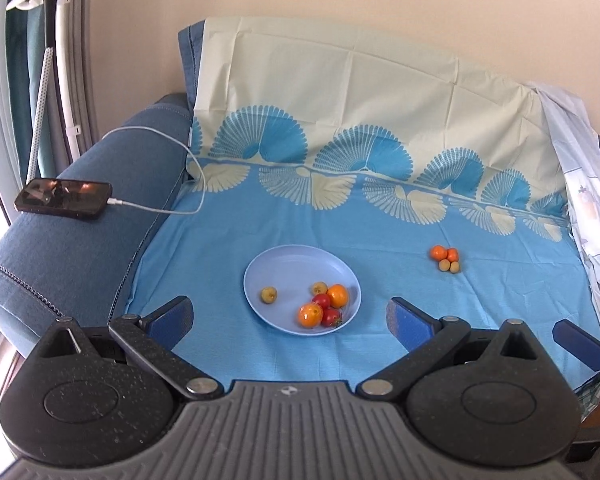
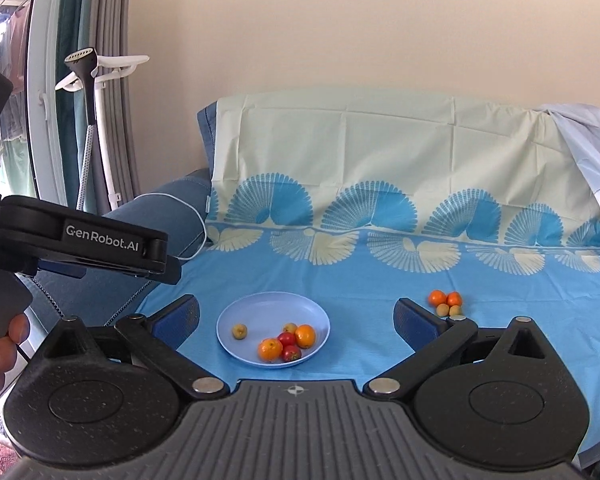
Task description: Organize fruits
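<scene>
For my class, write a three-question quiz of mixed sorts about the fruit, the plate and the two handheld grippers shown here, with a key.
1. True or false: the round pale blue plastic plate holds only orange fruits.
2. How many fruits lie in the small loose cluster on the blue patterned bedsheet, off the plate?
A. two
B. four
C. six
3. Fill in: the right gripper and the left gripper both have their jaws ____, with nothing between them.

Key
1. False: two orange fruits, two red tomatoes and two small yellow-green fruits lie in it.
2. B: two orange and two yellow-green.
3. open
</scene>
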A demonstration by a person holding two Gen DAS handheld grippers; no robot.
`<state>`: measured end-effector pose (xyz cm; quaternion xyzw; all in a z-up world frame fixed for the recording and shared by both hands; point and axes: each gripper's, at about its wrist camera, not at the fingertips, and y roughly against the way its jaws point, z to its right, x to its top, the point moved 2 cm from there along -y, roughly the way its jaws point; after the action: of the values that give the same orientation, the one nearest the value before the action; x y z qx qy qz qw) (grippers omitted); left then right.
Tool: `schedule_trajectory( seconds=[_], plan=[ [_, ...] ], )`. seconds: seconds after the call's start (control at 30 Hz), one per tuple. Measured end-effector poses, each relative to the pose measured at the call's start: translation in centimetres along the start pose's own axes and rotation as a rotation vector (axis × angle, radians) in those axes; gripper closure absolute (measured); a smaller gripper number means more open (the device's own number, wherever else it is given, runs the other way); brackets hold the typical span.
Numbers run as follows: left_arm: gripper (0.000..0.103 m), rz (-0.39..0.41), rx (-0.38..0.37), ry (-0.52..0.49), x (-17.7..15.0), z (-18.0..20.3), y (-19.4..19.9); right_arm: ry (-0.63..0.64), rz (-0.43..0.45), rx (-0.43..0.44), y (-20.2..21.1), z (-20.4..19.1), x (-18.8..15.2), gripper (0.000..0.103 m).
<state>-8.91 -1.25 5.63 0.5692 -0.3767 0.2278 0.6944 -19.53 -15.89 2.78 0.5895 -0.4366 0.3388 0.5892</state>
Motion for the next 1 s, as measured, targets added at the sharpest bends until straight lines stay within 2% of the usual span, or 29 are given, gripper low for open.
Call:
schedule_trajectory(
  seconds=[0.63, 1.0],
  plan=[
    [0.000, -0.015, 0.002, 0.008, 0.1, -0.2, -0.3, -0.004, -0.011, 0.005, -0.7, -0.1, -0.5, 0.001],
    [0.000, -0.084, 0.025, 0.014, -0.1, -0.7, -3.2, -0.041, -0.057, -0.021, -2.9, 0.9, -1.2, 0.001]
  ],
)
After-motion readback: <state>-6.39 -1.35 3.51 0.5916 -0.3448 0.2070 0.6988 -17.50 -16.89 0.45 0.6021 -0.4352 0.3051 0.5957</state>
